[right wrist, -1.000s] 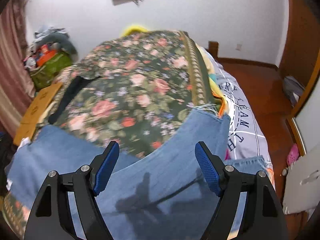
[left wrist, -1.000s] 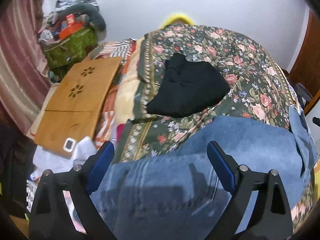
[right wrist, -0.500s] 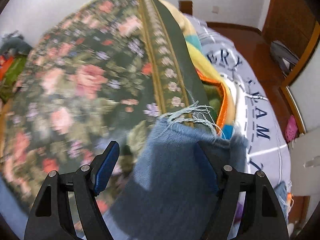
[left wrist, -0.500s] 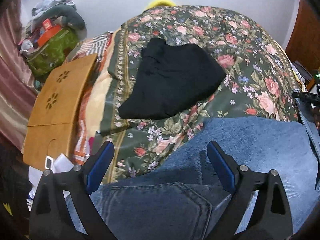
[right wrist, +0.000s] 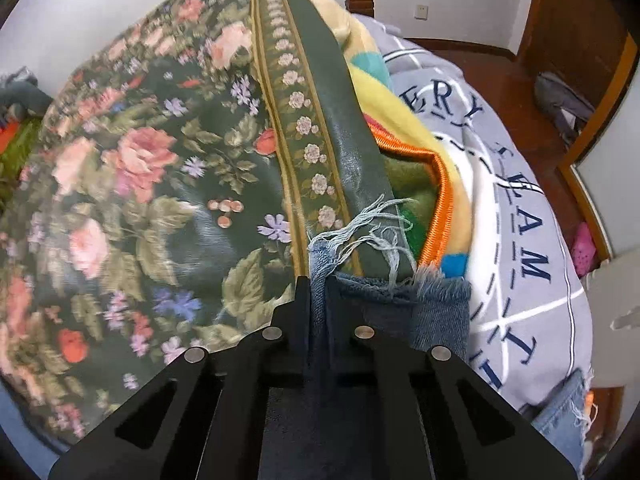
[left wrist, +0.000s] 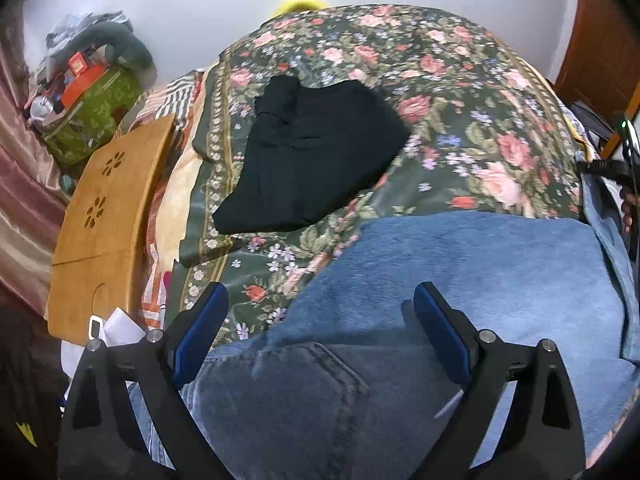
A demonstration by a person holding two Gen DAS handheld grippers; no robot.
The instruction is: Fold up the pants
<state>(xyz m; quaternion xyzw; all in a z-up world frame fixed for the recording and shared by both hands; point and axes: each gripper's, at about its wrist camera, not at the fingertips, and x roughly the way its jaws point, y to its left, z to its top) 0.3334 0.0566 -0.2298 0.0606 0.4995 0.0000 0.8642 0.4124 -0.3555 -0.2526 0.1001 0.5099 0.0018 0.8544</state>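
Blue jeans (left wrist: 460,280) lie spread over a floral bedspread (left wrist: 440,92). In the left wrist view my left gripper (left wrist: 320,312) hangs open just above the waist end, a back pocket (left wrist: 304,392) below its blue pads; nothing is between them. In the right wrist view my right gripper (right wrist: 318,284) is shut on the frayed hem (right wrist: 360,240) of a jeans leg (right wrist: 436,316), near the bedspread's bordered edge. That gripper shows at the far right edge of the left wrist view as a dark shape.
A folded black garment (left wrist: 316,152) lies on the bedspread beyond the jeans. A wooden lap table (left wrist: 108,220) and a green bag (left wrist: 92,116) stand at the left. A grey lettered quilt (right wrist: 520,220) and wooden floor (right wrist: 532,92) lie to the right.
My right gripper went from wide open over the jeans leg to shut on its frayed hem. My left gripper dropped closer to the waist end, still open.
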